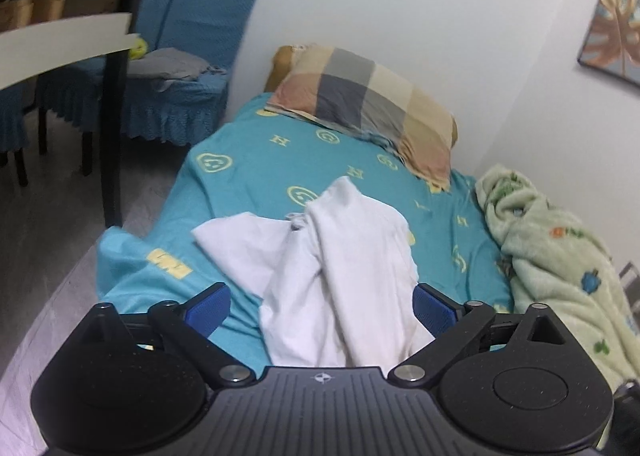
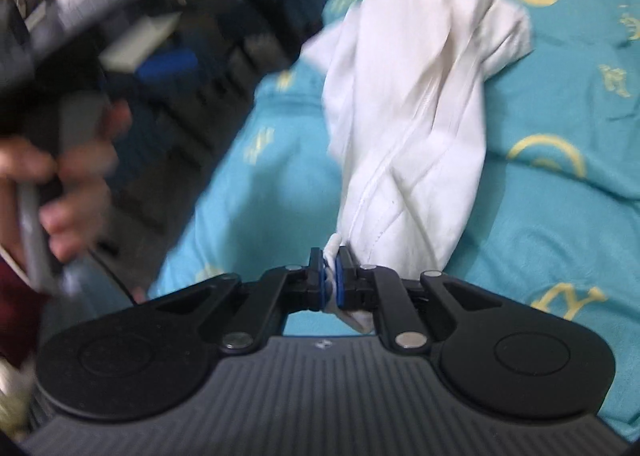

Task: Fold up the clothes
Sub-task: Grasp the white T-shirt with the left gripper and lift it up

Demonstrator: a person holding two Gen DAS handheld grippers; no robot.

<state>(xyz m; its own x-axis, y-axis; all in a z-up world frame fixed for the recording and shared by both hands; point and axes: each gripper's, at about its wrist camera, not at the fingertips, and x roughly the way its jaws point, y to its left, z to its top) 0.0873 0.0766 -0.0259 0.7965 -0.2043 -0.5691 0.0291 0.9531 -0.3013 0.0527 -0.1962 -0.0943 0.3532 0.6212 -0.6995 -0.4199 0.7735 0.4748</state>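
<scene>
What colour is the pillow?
The pillow is checked in tan, grey and dusty pink, best seen in the left wrist view.

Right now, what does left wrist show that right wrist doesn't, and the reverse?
Only the left wrist view: the left gripper open around the white garment without pinching it, a plaid pillow, a green blanket, blue-covered chairs, a table and a wall picture.

Only the right wrist view: the right gripper shut on a bunched edge of that garment, and, blurred, a hand holding a handle.

Both: the white garment heaped on the teal sheet with yellow prints.
</scene>
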